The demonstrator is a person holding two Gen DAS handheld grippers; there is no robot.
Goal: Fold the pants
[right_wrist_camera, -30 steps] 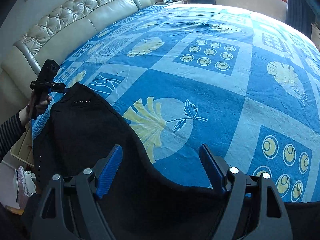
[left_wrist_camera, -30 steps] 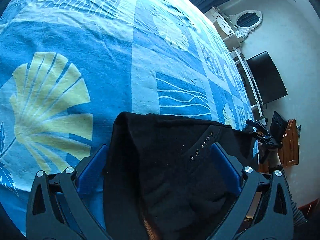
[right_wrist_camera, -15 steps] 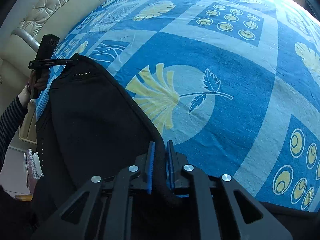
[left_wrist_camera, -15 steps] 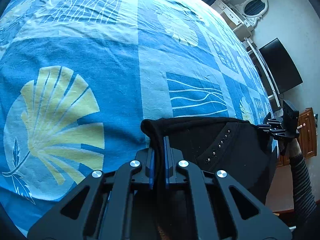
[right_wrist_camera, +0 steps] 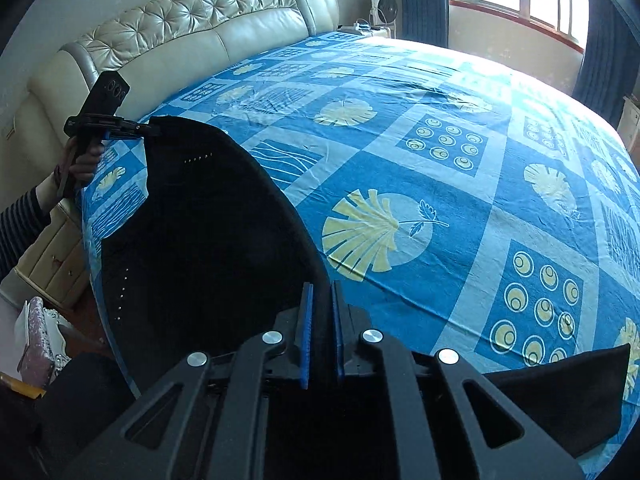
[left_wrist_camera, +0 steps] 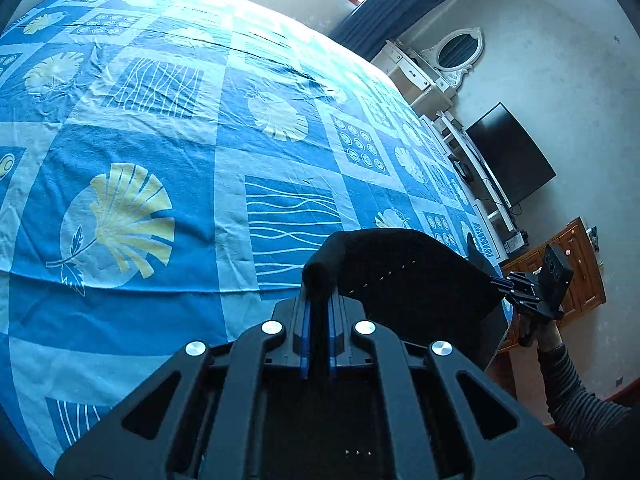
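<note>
— Both tongs are clamped tight, are they? Start with the left tongs [left_wrist_camera: 318, 320].

— Yes. In the left wrist view its blue pads [left_wrist_camera: 306, 334] are pinched nearly together on a rolled edge of the black fabric pants [left_wrist_camera: 416, 280]. The cloth bulges out just past the tips. In the right wrist view the same tool [right_wrist_camera: 150, 130] sits at the far left, gripped by a hand [right_wrist_camera: 80, 164] in a striped sleeve, biting the corner of the garment.

— And where are the pants?

— They stretch between the two tools, hanging along the near edge of the bed with the blue patterned bedspread [right_wrist_camera: 440, 168], the top edge pulled fairly taut. A short row of small metal studs [right_wrist_camera: 198, 158] shows near the left-hand corner.

— The right tongs [right_wrist_camera: 322, 320]?

— Also closed on the pants; the dark hem runs straight between its blue pads [right_wrist_camera: 307, 328]. From the left wrist view it [left_wrist_camera: 502, 284] is at the right, holding the far corner of the cloth.

— Anything beyond the bed?

— A cream tufted leather headboard [right_wrist_camera: 192, 36], a black flat television [left_wrist_camera: 510, 152] against the wall, and a white oval mirror [left_wrist_camera: 456, 56].
</note>
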